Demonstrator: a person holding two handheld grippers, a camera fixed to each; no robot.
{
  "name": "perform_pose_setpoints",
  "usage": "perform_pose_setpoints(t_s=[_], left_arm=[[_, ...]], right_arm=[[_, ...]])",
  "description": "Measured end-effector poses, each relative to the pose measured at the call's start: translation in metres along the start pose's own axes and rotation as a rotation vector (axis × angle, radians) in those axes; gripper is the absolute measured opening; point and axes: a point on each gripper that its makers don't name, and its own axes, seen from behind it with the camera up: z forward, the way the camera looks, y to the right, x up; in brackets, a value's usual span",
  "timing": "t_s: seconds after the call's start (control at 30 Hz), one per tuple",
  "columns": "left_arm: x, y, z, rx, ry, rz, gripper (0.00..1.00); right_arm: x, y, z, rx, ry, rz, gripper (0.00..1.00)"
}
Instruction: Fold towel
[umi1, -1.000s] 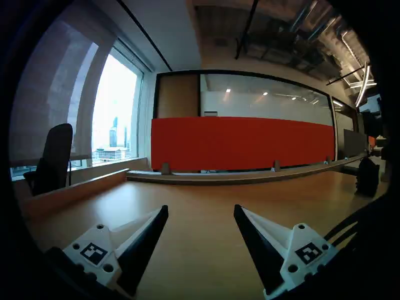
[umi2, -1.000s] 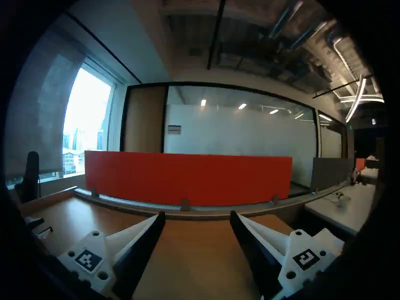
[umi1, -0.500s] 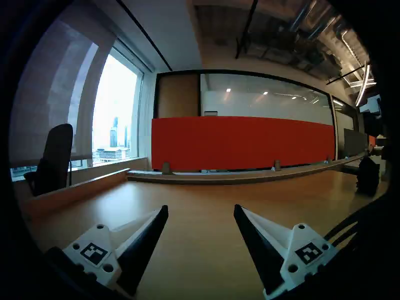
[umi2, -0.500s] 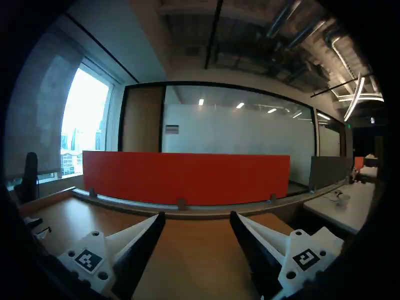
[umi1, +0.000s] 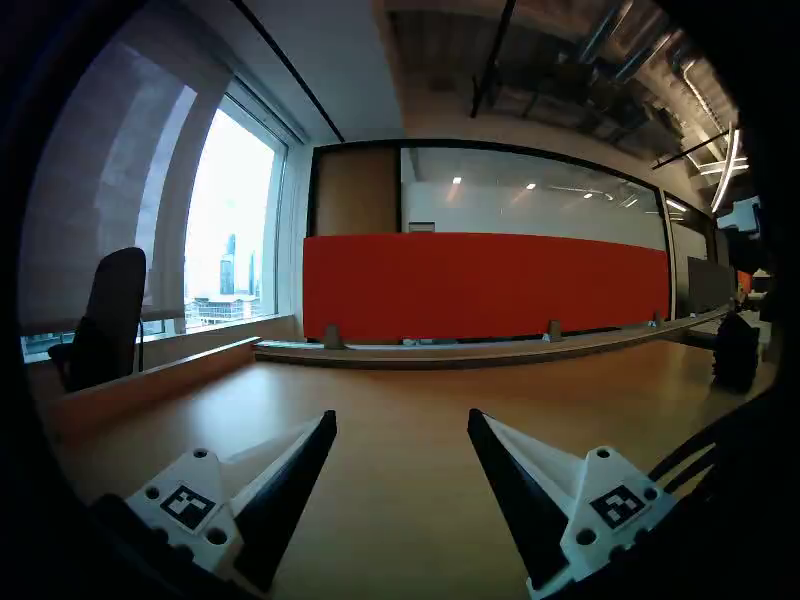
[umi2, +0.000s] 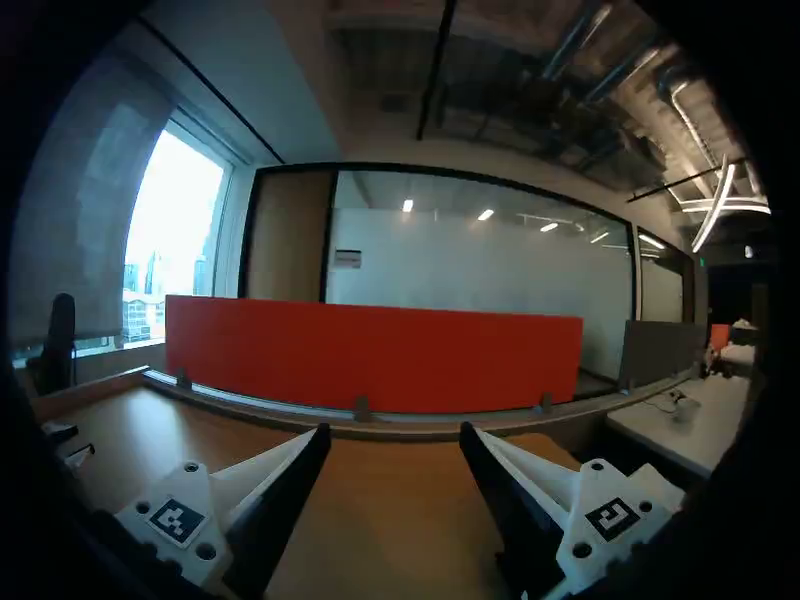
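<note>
My left gripper (umi1: 402, 422) hovers low over a wooden desk (umi1: 400, 400), its two white-and-black fingers spread apart with nothing between them. In the right gripper view my right gripper (umi2: 393, 435) is open too and holds nothing, above the same wooden desk (umi2: 390, 500). At the right edge of the left gripper view a dark shape, apparently the other gripper (umi1: 737, 352), stands on the desk. No towel can be made out in these frames.
A red divider panel (umi1: 485, 285) runs along the desk's far edge, with a glass wall behind. A black chair (umi1: 100, 320) stands by the window on the left. Another white desk (umi2: 680, 420) lies to the right.
The right gripper view has tilted slightly, so the scene shifted a little. The left gripper has stayed still. Both grippers stay open.
</note>
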Motion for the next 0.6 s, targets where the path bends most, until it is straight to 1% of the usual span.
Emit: perform_pose_setpoints(t_s=[0.1, 0.3, 0.47, 0.6], left_arm=[[0.0, 0.0, 0.0, 0.0, 0.0, 0.0, 0.97], [-0.001, 0.0, 0.001, 0.0, 0.001, 0.0, 0.97], [-0.002, 0.0, 0.001, 0.0, 0.001, 0.0, 0.98], [-0.002, 0.0, 0.001, 0.0, 0.001, 0.0, 0.98]], right_arm=[[-0.002, 0.002, 0.0, 0.001, 0.008, -0.005, 1.0], [-0.015, 0.005, 0.0, 0.004, 0.02, 0.012, 1.0], [-0.033, 0.01, -0.002, 0.006, 0.023, 0.019, 1.0], [-0.054, 0.016, -0.003, 0.002, 0.02, 0.025, 1.0]])
